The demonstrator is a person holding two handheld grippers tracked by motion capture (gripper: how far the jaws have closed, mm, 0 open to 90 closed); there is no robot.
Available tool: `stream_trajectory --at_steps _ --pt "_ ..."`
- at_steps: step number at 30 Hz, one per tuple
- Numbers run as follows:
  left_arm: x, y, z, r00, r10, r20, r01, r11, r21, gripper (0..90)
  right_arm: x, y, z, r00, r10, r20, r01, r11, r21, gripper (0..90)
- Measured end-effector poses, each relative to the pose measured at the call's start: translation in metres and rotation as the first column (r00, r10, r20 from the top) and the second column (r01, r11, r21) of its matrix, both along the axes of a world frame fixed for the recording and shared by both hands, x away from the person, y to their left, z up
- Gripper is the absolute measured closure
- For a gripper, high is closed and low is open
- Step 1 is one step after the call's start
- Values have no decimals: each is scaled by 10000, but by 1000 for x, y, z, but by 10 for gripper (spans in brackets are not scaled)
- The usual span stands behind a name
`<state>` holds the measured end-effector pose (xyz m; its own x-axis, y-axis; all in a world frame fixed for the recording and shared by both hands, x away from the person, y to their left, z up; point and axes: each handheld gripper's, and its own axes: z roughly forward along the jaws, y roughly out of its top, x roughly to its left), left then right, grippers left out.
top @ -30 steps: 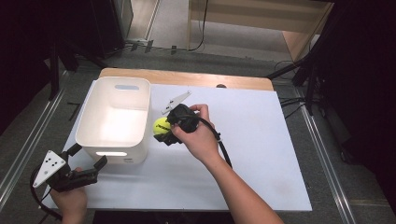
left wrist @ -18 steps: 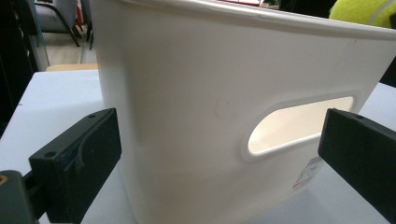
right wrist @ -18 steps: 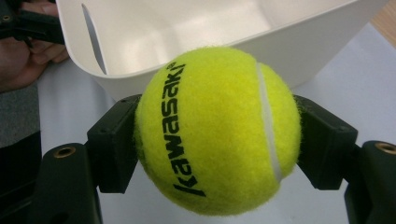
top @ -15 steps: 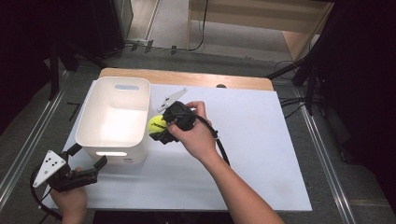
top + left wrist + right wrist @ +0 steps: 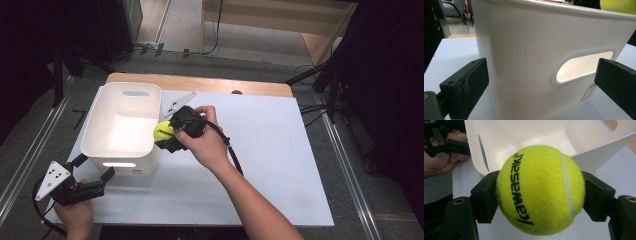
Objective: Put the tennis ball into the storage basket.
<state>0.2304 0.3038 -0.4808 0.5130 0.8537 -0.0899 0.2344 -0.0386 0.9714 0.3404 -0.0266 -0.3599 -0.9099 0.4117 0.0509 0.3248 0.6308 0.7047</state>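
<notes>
A yellow-green tennis ball [image 5: 162, 131] [image 5: 540, 190] is clamped between the black jaws of my right gripper [image 5: 167, 136], held in the air right at the near right rim of the white bin [image 5: 121, 126]. The bin [image 5: 529, 135] is open-topped and looks bare inside. My left gripper [image 5: 92, 172] stands open on the table at the bin's near left corner, its jaws spread on either side of the bin's end wall [image 5: 529, 50] with the oval handle slot, not touching it. The ball's top [image 5: 617, 5] peeks over the rim in the left gripper view.
The bin stands on a white table board [image 5: 280, 150] with a wooden strip [image 5: 200, 84] along its far edge. The grey three-cornered plate [image 5: 176, 102] of my right gripper sticks out behind the bin's far right corner. Dark floor and metal rails surround the table.
My right gripper has carried the ball a little to the left, from beside the bin to its right rim. The left gripper has stayed put.
</notes>
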Motion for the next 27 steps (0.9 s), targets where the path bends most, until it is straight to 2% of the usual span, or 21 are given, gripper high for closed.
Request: stream_trajectory --at_steps 18,27 --pt "0 0 0 10000 -7 11 7 10000 -17 0 3 18 7 9993 352 135 -354 9992 179 235" --pt "0 0 0 10000 -21 5 21 10000 6 0 5 23 8 9994 332 68 -334 9991 267 235"
